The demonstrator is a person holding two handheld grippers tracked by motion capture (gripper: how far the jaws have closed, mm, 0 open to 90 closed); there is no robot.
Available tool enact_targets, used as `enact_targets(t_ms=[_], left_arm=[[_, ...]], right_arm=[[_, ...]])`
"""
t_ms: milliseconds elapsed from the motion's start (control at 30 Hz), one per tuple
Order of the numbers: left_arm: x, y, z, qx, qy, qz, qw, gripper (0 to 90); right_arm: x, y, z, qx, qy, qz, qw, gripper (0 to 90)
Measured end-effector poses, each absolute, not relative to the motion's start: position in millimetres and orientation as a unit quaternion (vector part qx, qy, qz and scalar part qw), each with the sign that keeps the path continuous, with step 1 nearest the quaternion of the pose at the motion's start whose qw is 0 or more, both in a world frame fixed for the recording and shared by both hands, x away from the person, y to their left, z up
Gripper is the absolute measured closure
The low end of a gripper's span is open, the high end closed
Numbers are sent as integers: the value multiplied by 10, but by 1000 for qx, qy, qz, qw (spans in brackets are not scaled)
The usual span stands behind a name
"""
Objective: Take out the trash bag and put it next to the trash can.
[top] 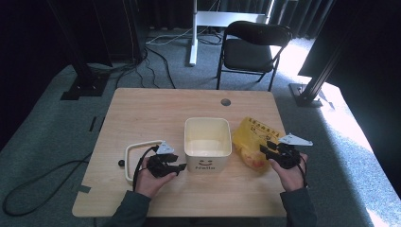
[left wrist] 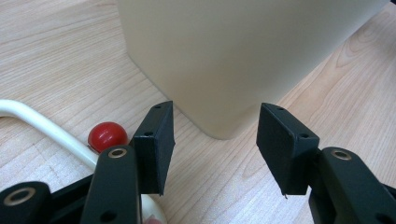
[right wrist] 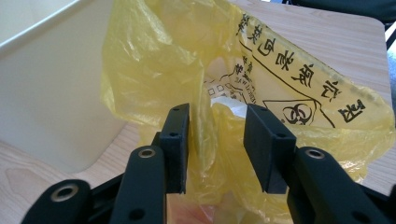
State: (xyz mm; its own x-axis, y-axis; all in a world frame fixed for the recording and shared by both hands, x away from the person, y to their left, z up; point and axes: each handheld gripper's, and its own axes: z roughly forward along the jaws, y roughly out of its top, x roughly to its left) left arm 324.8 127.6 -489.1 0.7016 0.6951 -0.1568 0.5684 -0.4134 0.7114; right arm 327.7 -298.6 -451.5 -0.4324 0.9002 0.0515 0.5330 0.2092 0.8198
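A wooden table (top: pixel 142 113) carries a square bin (top: pixel 207 150) at its centre; a plastic bag (top: pixel 253 142) lies touching the bin's side at three o'clock, and a looped handle (top: pixel 135 147) lies at nine o'clock, apart from the bin; a small ball (left wrist: pixel 108 135) sits just beside that handle. The left gripper (top: pixel 177 168) rests between handle and bin, near the bin's corner at seven o'clock; the right gripper (top: pixel 265 150) sits at the bag's edge at four o'clock of the bin, a fold of bag (right wrist: pixel 205 135) between its jaws. Behind the table, at one o'clock, stands a folding chair (top: pixel 253 49).
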Motion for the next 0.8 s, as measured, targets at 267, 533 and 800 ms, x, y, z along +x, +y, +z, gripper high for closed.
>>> enact_targets(t_ms=[267, 533, 800], left_arm=[[3247, 1280, -4887, 836, 378, 82, 388, 469], [3249, 1284, -4883, 835, 379, 83, 389, 470], [3251, 1296, -4877, 834, 380, 83, 391, 470]], right_arm=[[3184, -3000, -4428, 477, 744, 402, 237, 555], [3094, -2975, -4340, 466, 747, 406, 245, 547], [3003, -2939, -4281, 456, 751, 407, 250, 548]])
